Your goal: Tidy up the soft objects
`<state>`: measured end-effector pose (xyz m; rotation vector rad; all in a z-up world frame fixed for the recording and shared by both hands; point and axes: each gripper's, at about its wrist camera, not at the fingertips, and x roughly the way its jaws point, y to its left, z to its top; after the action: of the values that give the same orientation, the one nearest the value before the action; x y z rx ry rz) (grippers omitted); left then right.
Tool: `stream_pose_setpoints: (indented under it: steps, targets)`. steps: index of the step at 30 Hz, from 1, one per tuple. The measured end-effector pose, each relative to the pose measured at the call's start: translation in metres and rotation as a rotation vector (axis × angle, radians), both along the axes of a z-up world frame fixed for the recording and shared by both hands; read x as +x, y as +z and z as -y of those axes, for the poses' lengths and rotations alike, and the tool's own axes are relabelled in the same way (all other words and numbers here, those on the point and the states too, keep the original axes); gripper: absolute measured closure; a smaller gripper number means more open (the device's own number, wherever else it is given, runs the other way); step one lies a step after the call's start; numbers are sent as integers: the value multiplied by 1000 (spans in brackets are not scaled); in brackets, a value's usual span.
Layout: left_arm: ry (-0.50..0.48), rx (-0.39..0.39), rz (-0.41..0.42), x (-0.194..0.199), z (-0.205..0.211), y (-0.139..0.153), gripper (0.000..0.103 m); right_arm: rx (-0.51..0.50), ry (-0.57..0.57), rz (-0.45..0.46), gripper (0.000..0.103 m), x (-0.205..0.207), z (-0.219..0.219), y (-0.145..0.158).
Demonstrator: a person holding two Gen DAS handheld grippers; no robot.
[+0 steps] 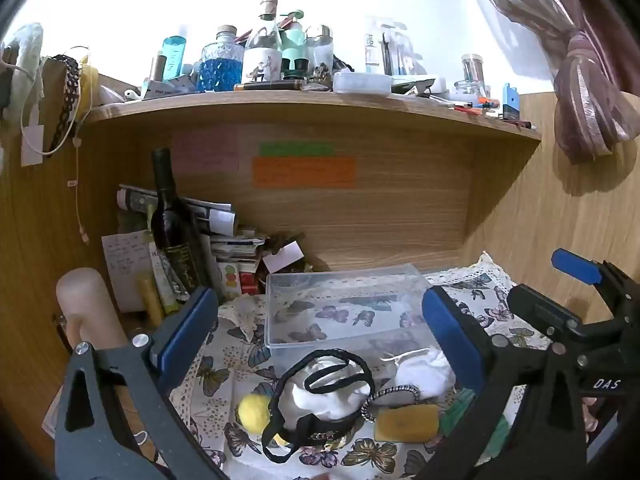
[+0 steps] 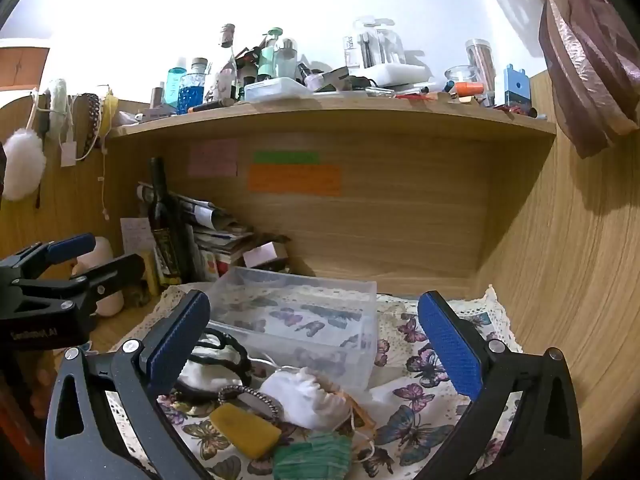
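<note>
We hold the right gripper (image 2: 314, 344) with jaws spread wide and empty. Straight ahead and below them sits the white drawstring pouch (image 2: 310, 398), touching the near wall of the clear plastic bin (image 2: 296, 308). The left gripper (image 1: 320, 332), also spread and empty, hovers over the white cloth (image 1: 332, 390) nearer that bin's left corner, so we judge the right nearer the pouch.

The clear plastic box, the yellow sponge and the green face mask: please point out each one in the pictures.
clear plastic box (image 1: 280, 312): left wrist view, on its left wall.
yellow sponge (image 2: 244, 430): right wrist view, on the middle of its top face.
green face mask (image 2: 312, 458): right wrist view, on its pleated middle.
</note>
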<state>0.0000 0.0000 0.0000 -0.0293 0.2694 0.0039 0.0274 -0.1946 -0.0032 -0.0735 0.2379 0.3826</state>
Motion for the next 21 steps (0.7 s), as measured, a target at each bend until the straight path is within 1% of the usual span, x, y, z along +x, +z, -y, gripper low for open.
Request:
stream_pose_setpoints:
  steps: [3,6,8,11,17,21]
  targets:
    - [-2,-1,3,0,0,0,0,-17,-1,3,0,1,1,-1]
    - [4,7,3,0,1,0,0,-12,-4,2,0,1,1,-2]
    - [14,21,4,-1,12,0,0,-13,-6,1,0,1,0,-1]
    - [8,26,-1,-2,14,-3,0,-10,-3,0,0,-1,-2,-1]
    - [-11,9,0,0,5,-5,0,-4,-4,-1,0,-1,-5,2]
    - [-11,-4,-7,2,2,-6,0,13,3,-4,0,0,-1,-1]
